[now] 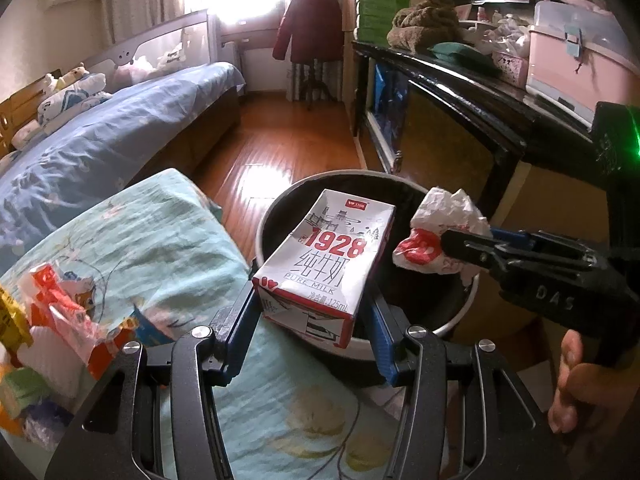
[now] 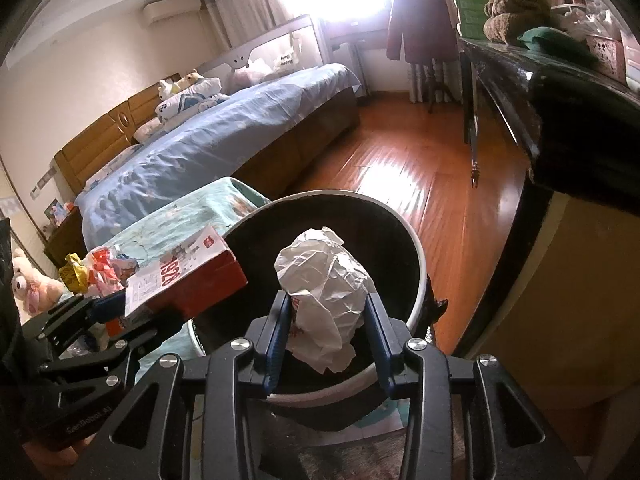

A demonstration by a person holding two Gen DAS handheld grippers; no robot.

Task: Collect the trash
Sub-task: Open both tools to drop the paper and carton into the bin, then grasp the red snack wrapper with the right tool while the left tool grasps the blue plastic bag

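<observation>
The left gripper has its blue-padded jaws closed part-way onto a small milk carton, clamping the carton's lower end from both sides. The carton, printed "1928" and "PURE MILK", tilts up and away toward 12 o'clock in the left wrist view, its upper half hanging over the mouth of the trash bin. In the right wrist view the same carton shows at 9 o'clock, red-sided, at the bin's left rim.

The right gripper has its jaws narrowed onto a crumpled white paper wrapper with red print, pinched between the two blue pads. The wrapper stands up over the bin's dark interior, with the white rim at about 3 o'clock of it. From the left wrist view the right gripper reaches in from 3 o'clock, the wrapper bunched at its tips above the bin's right edge, just beside the carton but apart from it.

The bin stands on a wooden floor beside a light blue patterned cover. On that cover, at 8 o'clock in the left wrist view, lies a heap of more wrappers, red, white and yellow.
</observation>
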